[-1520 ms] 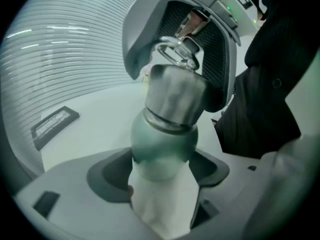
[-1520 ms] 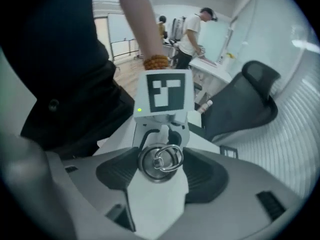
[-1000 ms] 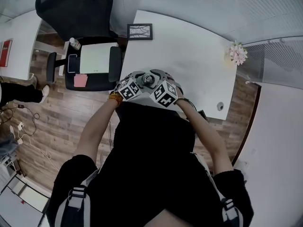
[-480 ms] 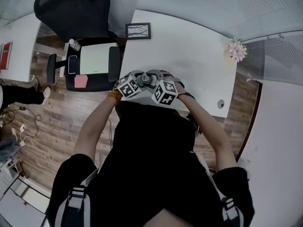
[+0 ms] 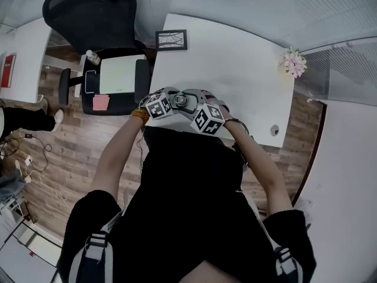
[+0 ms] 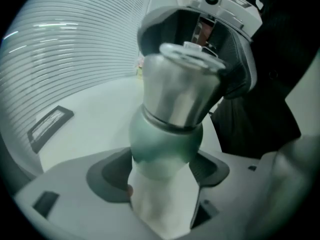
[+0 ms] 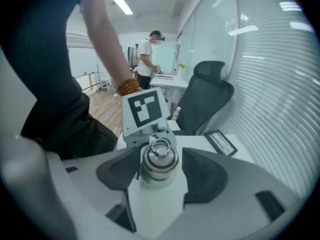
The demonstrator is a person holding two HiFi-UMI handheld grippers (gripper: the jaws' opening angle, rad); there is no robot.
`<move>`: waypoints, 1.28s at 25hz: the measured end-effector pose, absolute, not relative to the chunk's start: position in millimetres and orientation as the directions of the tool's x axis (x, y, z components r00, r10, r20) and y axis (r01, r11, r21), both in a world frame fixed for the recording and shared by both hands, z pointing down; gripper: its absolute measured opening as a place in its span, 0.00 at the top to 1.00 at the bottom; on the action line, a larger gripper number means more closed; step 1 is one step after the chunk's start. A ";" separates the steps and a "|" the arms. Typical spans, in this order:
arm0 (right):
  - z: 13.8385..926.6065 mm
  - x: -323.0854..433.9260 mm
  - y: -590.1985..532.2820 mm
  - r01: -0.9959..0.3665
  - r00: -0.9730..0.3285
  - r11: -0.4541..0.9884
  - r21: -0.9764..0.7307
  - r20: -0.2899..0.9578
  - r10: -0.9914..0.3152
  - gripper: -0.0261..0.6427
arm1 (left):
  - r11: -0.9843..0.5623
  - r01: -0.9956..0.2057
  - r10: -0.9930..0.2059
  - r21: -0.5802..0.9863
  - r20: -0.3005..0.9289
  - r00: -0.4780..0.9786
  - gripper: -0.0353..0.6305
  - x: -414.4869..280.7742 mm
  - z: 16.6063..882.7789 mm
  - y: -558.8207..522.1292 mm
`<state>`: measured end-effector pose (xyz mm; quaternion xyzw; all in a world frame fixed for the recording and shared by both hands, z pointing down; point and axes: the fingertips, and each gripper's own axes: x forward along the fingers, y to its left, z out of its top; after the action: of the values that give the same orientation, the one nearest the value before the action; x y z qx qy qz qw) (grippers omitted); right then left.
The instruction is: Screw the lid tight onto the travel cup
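Left gripper [image 6: 161, 170]: the fingers [image 6: 107, 176] are clenched on the green lower body of the travel cup [image 6: 170, 109], with both pads pressed against its sides. The cup appears to be held in the air over the near edge of the white surface [image 5: 235, 63], close in front of the person, and not set down.

Cup axis: the long axis runs straight away from the left fingers, through the steel upper section, and is tipped slightly upward. The lid [image 7: 159, 160] is carried at the far end. It is seated on the cup, but how tight it is cannot be told.

Right gripper [image 7: 161, 176]: the lid is met end-on, with the ring [image 7: 160, 149] on its top faced squarely. The lid lies between the right fingers [image 7: 202, 176], which are opening. A gap is seen beside it on one side, so it is judged released, not gripped.

Judgement: the two grippers are set facing each other along the cup's axis. The right one is nearer the lid, and the left serves as the brace. A fresh grip on the lid and a twist about that shared axis are called for.
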<state>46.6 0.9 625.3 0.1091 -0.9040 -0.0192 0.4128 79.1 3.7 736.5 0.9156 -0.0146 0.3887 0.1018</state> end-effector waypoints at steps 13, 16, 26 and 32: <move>639.8 48.2 -1.1 -0.405 -0.580 0.913 0.053 0.757 -0.301 0.59 | -0.877 -0.432 -0.196 0.210 0.665 0.721 0.41 76.3 741.7 4.6; 639.6 46.1 2.6 -0.293 -0.610 0.955 0.051 0.759 -0.227 0.59 | -0.928 -0.306 -0.075 0.214 0.696 0.714 0.41 75.4 743.2 8.2; 637.6 44.7 11.0 -0.144 -0.600 0.985 0.092 0.783 -0.161 0.59 | -0.975 -0.004 0.172 0.221 0.768 0.616 0.41 71.2 744.2 16.8; 631.2 47.2 13.1 -0.334 -0.573 0.938 0.091 0.771 -0.278 0.59 | -0.912 -0.337 -0.081 0.233 0.704 0.706 0.41 73.1 746.0 17.4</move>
<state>47.2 13.1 631.2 0.1727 -0.8863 0.0322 0.4286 73.1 17.4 746.0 0.9068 -0.1153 0.3657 0.1749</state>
